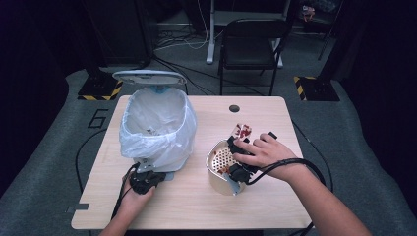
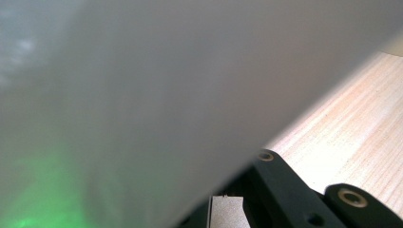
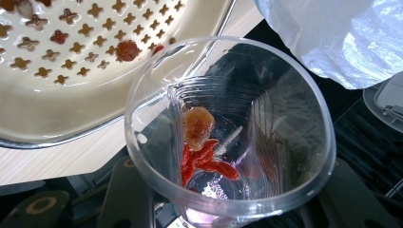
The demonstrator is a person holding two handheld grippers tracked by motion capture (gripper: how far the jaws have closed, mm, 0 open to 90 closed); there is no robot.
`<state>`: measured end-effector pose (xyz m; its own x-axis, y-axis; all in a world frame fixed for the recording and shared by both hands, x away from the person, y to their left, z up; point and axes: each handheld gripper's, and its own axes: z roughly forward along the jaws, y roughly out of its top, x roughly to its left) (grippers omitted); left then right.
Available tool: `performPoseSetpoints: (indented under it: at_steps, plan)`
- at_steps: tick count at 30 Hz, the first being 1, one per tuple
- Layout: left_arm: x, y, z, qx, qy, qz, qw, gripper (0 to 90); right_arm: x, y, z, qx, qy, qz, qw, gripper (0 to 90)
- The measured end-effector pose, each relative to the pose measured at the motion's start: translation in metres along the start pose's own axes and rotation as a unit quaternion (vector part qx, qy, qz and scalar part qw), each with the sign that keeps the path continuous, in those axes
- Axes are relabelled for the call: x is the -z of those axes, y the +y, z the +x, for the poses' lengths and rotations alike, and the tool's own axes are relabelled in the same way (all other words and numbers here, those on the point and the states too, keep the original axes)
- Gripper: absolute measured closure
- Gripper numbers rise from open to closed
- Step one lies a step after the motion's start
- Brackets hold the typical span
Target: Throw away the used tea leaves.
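A clear plastic cup [image 3: 228,137] sits between the jaws of my right gripper [image 3: 233,209], which is shut on it. Red berry bits and a pale orange piece [image 3: 198,124] cling to its inside near the bottom. In the high view the cup [image 1: 242,131] is held tilted above the far rim of a cream perforated strainer bowl [image 1: 219,158], with my right gripper [image 1: 240,143] under a hand. A few red scraps lie in the strainer [image 3: 71,95]. My left gripper [image 1: 147,173] rests against the base of a bin lined with a white bag [image 1: 157,125], jaws together.
The bin's lid [image 1: 147,77] stands open at the back. The bin's white wall [image 2: 166,95] looms right before my left gripper [image 2: 323,194]. The wooden table [image 1: 196,201] has a cable hole [image 1: 234,108] at the far edge. A black chair [image 1: 251,39] stands behind the table.
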<state>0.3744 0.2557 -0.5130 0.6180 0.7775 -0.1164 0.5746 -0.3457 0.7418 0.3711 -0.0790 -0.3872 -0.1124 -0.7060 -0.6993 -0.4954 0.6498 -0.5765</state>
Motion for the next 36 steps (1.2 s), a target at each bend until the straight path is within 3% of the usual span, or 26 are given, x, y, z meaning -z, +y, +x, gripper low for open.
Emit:
performPoseSetpoints:
  at_steps: [1, 3, 4, 5, 10, 11, 12, 13, 14, 15, 16, 17, 18, 19, 20, 22, 23, 24, 26, 27, 28, 30, 33, 34, 35, 36]
  plan:
    - [0.000, 0.000, 0.000, 0.000, 0.000, 0.000, 1.0000, 90.0, 0.000, 0.000, 0.000, 0.000, 0.000, 0.000, 1.0000, 53.1]
    - [0.000, 0.000, 0.000, -0.001, 0.000, 0.000, 1.0000, 90.0, 0.002, 0.004, 0.002, -0.045, 0.009, 0.003, 0.9989, 53.1]
    - [0.000, 0.000, 0.000, -0.001, 0.000, 0.001, 1.0000, 90.0, 0.000, 0.001, 0.003, -0.030, -0.007, -0.007, 0.9995, 53.1]
    - [0.000, 0.000, 0.000, 0.000, 0.000, 0.000, 1.0000, 90.0, 0.001, -0.001, 0.000, -0.010, -0.003, -0.004, 0.9999, 53.1]
    - [0.000, 0.000, 0.000, 0.001, -0.001, 0.000, 1.0000, 90.0, 0.006, -0.006, -0.013, -0.031, 0.013, -0.019, 0.9993, 52.9]
    - [0.000, 0.000, 0.000, 0.000, -0.001, 0.000, 1.0000, 90.0, 0.008, -0.010, -0.021, -0.010, -0.003, -0.023, 0.9997, 52.9]
    - [0.000, 0.000, 0.000, 0.000, -0.002, 0.000, 1.0000, 90.0, 0.008, -0.012, -0.021, -0.050, 0.002, -0.042, 0.9979, 52.8]
    - [0.000, 0.000, 0.000, 0.000, -0.002, 0.000, 1.0000, 90.0, 0.008, -0.012, -0.021, -0.050, 0.002, -0.042, 0.9979, 52.8]
    - [0.000, 0.000, 0.000, 0.001, -0.001, -0.001, 1.0000, 90.0, 0.008, -0.021, -0.014, -0.124, 0.005, -0.060, 0.9904, 52.8]
    - [0.000, 0.000, 0.000, 0.002, -0.001, -0.002, 1.0000, 90.0, 0.007, -0.024, -0.018, -0.150, -0.008, -0.083, 0.9852, 52.8]
    - [0.000, 0.000, 0.000, 0.002, -0.001, -0.001, 1.0000, 90.0, 0.013, -0.028, -0.026, -0.174, 0.026, -0.084, 0.9808, 52.8]
    - [0.000, 0.000, 0.000, 0.002, -0.002, -0.001, 1.0000, 90.0, 0.013, -0.031, -0.027, -0.222, 0.028, -0.099, 0.9696, 52.7]
    - [0.000, 0.000, 0.000, 0.002, -0.002, -0.001, 1.0000, 90.0, 0.014, -0.035, -0.028, -0.250, 0.036, -0.107, 0.9617, 52.7]
    - [0.000, 0.000, 0.000, 0.002, -0.002, -0.001, 1.0000, 90.0, 0.014, -0.035, -0.028, -0.250, 0.036, -0.107, 0.9617, 52.7]
    - [0.000, 0.000, 0.000, 0.003, -0.002, -0.002, 1.0000, 90.0, 0.013, -0.041, -0.029, -0.303, 0.049, -0.126, 0.9435, 52.7]
    - [0.000, 0.000, 0.000, 0.002, -0.002, -0.001, 1.0000, 90.0, 0.011, -0.049, -0.029, -0.343, 0.060, -0.138, 0.9272, 52.8]
    - [0.000, 0.000, 0.000, 0.002, -0.002, -0.001, 1.0000, 90.0, 0.011, -0.049, -0.029, -0.343, 0.060, -0.138, 0.9272, 52.8]
    - [0.000, 0.000, 0.000, 0.004, -0.004, -0.004, 1.0000, 90.0, 0.009, -0.055, -0.028, -0.384, 0.072, -0.151, 0.9081, 52.8]
    - [0.000, 0.000, 0.000, 0.004, -0.004, -0.004, 1.0000, 90.0, 0.007, -0.063, -0.028, -0.430, 0.090, -0.172, 0.8815, 52.9]
    - [0.000, 0.000, 0.000, 0.003, -0.004, -0.004, 1.0000, 90.0, 0.007, -0.063, -0.028, -0.430, 0.090, -0.172, 0.8815, 52.9]
    - [0.000, 0.000, 0.000, 0.004, -0.004, -0.004, 1.0000, 90.0, 0.005, -0.071, -0.028, -0.473, 0.105, -0.191, 0.8539, 52.9]
    - [0.000, 0.000, 0.000, 0.004, -0.004, -0.004, 1.0000, 90.0, 0.004, -0.077, -0.028, -0.512, 0.123, -0.207, 0.8243, 53.0]
    - [0.000, 0.000, 0.000, 0.004, -0.004, -0.005, 1.0000, 90.0, 0.002, -0.087, -0.030, -0.558, 0.138, -0.231, 0.7848, 53.1]
    - [0.000, 0.000, 0.000, 0.005, -0.003, -0.005, 1.0000, 90.0, 0.002, -0.090, -0.031, -0.569, 0.144, -0.239, 0.7733, 53.1]
    - [0.000, 0.000, 0.000, 0.005, -0.003, -0.005, 1.0000, 90.0, 0.002, -0.090, -0.031, -0.569, 0.144, -0.239, 0.7733, 53.1]
    - [0.000, 0.000, 0.000, 0.004, -0.003, -0.004, 1.0000, 90.0, 0.002, -0.092, -0.032, -0.576, 0.147, -0.247, 0.7654, 53.1]
